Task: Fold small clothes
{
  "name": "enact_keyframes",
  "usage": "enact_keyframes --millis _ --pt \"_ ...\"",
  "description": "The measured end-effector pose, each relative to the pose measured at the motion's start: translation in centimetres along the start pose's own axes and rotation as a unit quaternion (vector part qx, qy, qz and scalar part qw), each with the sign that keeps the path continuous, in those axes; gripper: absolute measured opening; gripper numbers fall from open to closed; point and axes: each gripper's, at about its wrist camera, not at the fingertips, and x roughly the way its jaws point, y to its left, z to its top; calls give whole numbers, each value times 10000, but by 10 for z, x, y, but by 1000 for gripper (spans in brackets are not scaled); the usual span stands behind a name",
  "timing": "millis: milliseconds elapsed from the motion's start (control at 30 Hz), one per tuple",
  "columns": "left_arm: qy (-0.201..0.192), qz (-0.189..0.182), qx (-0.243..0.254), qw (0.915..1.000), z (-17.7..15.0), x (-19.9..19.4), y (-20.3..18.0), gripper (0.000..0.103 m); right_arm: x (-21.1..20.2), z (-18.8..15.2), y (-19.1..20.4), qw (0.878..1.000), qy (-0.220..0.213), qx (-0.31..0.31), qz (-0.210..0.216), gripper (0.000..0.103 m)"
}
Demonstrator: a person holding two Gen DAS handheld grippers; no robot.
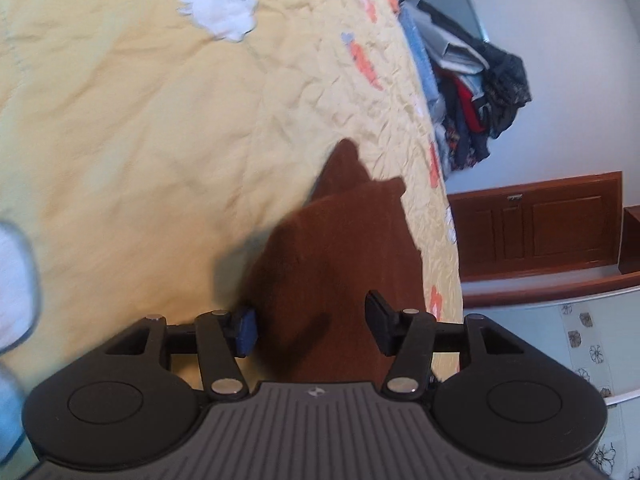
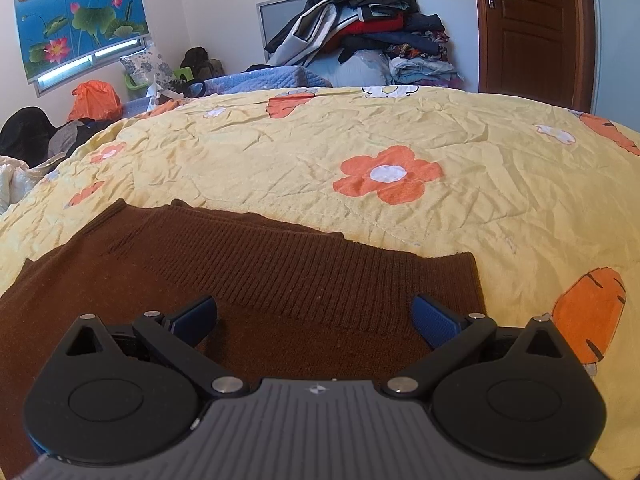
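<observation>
A brown knitted sweater [image 2: 256, 272] lies flat on a yellow flowered bedspread [image 2: 440, 216], its ribbed band turned toward the far side. My right gripper [image 2: 314, 318] is open and empty, its blue-padded fingers spread just above the sweater near the ribbed band. In the left wrist view, which is rotated and blurred, the same sweater [image 1: 332, 248] runs between the fingers of my left gripper [image 1: 312, 326]. That gripper is open and hovers over the cloth; whether the pads touch it I cannot tell.
A tall pile of dark and red clothes [image 2: 360, 20] is heaped beyond the bed's far edge. A brown wooden door [image 2: 532, 28] stands at the right. Bags and cushions [image 2: 96, 96] lie by the window at the left. The bedspread [image 1: 160, 120] stretches wide around the sweater.
</observation>
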Motion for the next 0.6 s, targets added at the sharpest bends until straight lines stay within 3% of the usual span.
enact_keyframes --millis 100,200,233,333,367,400,433,467,500,533,567,600 --pt "-260 41 367 9990 3 18 -15 53 0 0 1 10000 3 -6 -12 103" --pt "-314 431 1042 9931 -4 23 -35 48 0 0 2 10000 15 -34 -46 103" --pt "-360 638 1383 9877 -9 24 -41 31 1 0 3 10000 24 -53 -66 103" --pt "-555 1115 2448 9615 -26 27 -58 21 3 1 5 9998 59 -120 -119 103" --pt "-645 1220 2859 9483 -33 26 -66 20 4 1 5 9998 83 -134 -128 103" --pt "-765 1304 3295 9320 -42 25 -75 19 5 4 5 9998 129 -127 -129 103" --pt "-912 1336 3817 9100 -55 23 -85 19 4 8 6 9997 194 -22 -148 103" --pt "-1028 1318 4349 8848 -70 23 -95 19 2 15 6 9992 252 276 -168 103" --pt "-1100 1305 4951 8519 -87 26 -104 19 -4 23 7 9970 272 726 -12 103" --pt "-1127 1318 5640 8073 -109 32 -111 19 -10 31 11 9919 249 1161 450 103" --pt "-1172 1363 6325 7534 -134 40 -115 19 -14 38 17 9826 240 1483 1090 103" --pt "-1222 1342 6734 7166 -152 44 -114 19 -13 44 26 9699 322 1685 1726 103"
